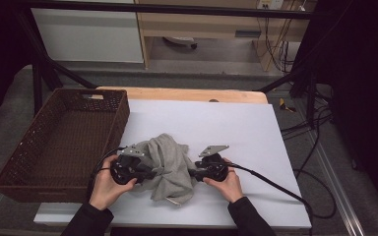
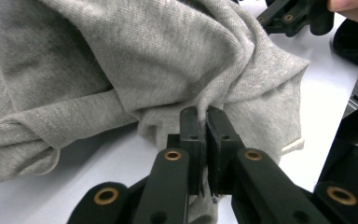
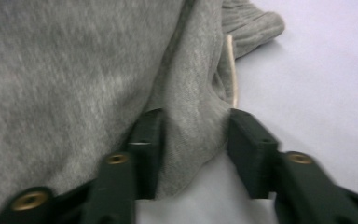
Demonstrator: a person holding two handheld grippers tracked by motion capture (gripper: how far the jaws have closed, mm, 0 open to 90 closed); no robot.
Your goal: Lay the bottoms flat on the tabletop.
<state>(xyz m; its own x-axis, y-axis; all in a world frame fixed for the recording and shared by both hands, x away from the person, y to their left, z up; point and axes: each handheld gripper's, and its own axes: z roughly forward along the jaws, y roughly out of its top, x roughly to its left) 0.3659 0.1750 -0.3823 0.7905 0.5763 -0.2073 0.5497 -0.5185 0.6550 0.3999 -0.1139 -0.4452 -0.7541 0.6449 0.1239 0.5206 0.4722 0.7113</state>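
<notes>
A crumpled grey garment (image 1: 170,167) lies on the white table top (image 1: 226,123), near its front edge. My left gripper (image 1: 151,173) comes in from the garment's left side. In the left gripper view its jaws (image 2: 206,122) are shut on a pinched fold of the grey cloth (image 2: 121,60). My right gripper (image 1: 192,173) meets the garment from the right and also shows far off as the right gripper (image 2: 289,18). In the right gripper view its jaws (image 3: 196,123) stand apart around a loose fold of the cloth (image 3: 74,70), which hangs between the pads without being pinched.
A dark brown wicker basket (image 1: 123,118) stands at the table's left edge, with nothing in it. Bare white surface lies behind and to the right of the garment. A black cable (image 1: 275,187) trails from the right gripper across the table to the right.
</notes>
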